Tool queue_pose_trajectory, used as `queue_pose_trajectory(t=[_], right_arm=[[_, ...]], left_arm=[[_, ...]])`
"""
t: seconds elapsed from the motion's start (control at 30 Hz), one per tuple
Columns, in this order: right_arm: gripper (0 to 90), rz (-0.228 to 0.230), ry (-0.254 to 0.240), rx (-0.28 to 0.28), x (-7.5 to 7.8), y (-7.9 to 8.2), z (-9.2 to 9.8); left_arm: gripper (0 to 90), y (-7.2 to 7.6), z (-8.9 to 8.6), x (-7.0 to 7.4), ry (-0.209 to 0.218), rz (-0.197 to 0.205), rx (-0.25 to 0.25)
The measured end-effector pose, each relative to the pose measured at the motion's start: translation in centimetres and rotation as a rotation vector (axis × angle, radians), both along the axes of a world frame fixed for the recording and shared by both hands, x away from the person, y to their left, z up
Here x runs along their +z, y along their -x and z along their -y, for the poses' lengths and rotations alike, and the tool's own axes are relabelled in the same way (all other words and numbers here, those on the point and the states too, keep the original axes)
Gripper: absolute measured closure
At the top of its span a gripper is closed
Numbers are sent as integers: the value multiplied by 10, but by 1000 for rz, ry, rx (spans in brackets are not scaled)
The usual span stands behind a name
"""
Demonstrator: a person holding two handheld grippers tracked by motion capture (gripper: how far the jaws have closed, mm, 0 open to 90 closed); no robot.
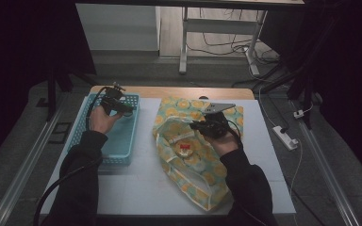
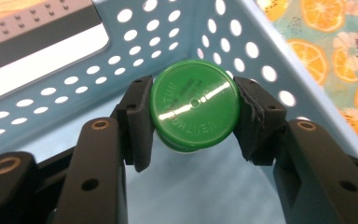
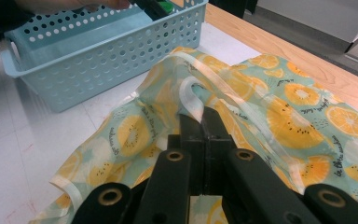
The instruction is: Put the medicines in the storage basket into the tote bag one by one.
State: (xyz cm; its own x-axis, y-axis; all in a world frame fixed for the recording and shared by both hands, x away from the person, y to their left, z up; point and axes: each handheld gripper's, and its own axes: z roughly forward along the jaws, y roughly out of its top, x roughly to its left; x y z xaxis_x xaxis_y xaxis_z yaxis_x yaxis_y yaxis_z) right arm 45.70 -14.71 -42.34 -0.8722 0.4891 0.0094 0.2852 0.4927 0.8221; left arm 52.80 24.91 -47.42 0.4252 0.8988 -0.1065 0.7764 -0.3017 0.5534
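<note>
At the left of the table stands one pale blue perforated basket [image 1: 118,141]. The left gripper [image 1: 118,106] hangs over its far end, and in the left gripper view its two pads clamp the sides of one green-capped bottle [image 2: 195,111], seen cap-on, held inside the basket close to a corner of the wall [image 2: 121,51]. The lid bears raised lettering too small to read.

To the right of the basket, just beside it, lies one bag [image 1: 193,155] printed with orange slices, spread on the white tabletop [image 1: 136,188]. One small round item with red on it [image 1: 185,149] sits in the bag's opening; what it is cannot be told.

The right gripper [image 1: 207,125] rests over the bag's upper part. In the right gripper view its jaws are pressed together, pinching one pale strap of the bag [image 3: 193,100], which lifts the cloth slightly. Two dark sleeves come in from the near edge.
</note>
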Motion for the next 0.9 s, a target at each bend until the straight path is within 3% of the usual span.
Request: queue_pose_trajectory(t=[0.2,0.9], right_arm=[[900,1,-2,0,0,0,0],[900,3,-5,-3,0,0,0]], left_arm=[[514,9,-4,9,17,16,-6],[514,52,-5,45,103,81,-109]])
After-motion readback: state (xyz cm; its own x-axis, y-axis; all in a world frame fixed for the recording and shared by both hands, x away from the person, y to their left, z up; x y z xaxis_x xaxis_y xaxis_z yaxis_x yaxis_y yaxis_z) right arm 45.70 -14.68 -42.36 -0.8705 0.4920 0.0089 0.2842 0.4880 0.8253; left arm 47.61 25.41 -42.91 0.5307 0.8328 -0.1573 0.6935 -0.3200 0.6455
